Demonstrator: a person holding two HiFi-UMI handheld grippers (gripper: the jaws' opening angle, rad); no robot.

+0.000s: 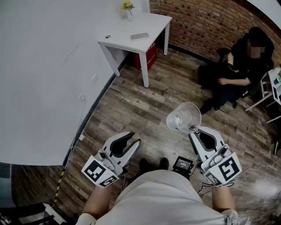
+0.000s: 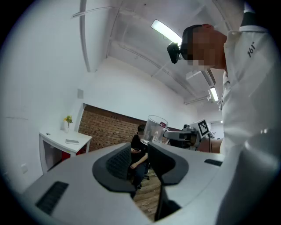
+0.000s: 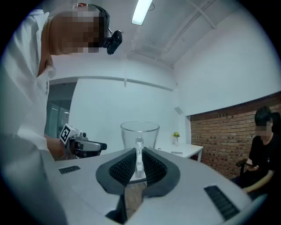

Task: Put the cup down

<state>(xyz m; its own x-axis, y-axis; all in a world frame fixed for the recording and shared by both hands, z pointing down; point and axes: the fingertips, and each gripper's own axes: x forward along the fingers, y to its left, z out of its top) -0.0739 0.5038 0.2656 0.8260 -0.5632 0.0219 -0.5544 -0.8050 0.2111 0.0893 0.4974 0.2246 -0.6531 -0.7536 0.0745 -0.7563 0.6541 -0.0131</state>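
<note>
A clear glass cup (image 1: pixel 183 117) with a handle hangs in the air above the wooden floor, at about waist height. My right gripper (image 1: pixel 193 130) is shut on its handle; in the right gripper view the cup (image 3: pixel 139 133) stands upright just past the jaws, with the handle pinched between the pads of the right gripper (image 3: pixel 139 159). My left gripper (image 1: pixel 133 141) is held beside it at the left, open, with nothing between its jaws. In the left gripper view, past the left gripper (image 2: pixel 140 151), the cup (image 2: pixel 156 129) shows to the right.
A white table (image 1: pixel 154 21) stands at the back by the brick wall, with a small flower vase (image 1: pixel 127 9) and a flat grey item (image 1: pixel 139 36) on it, and a red box (image 1: pixel 150 55) beneath. A person (image 1: pixel 237 72) sits at the right. A black device (image 1: pixel 182 165) lies by my feet.
</note>
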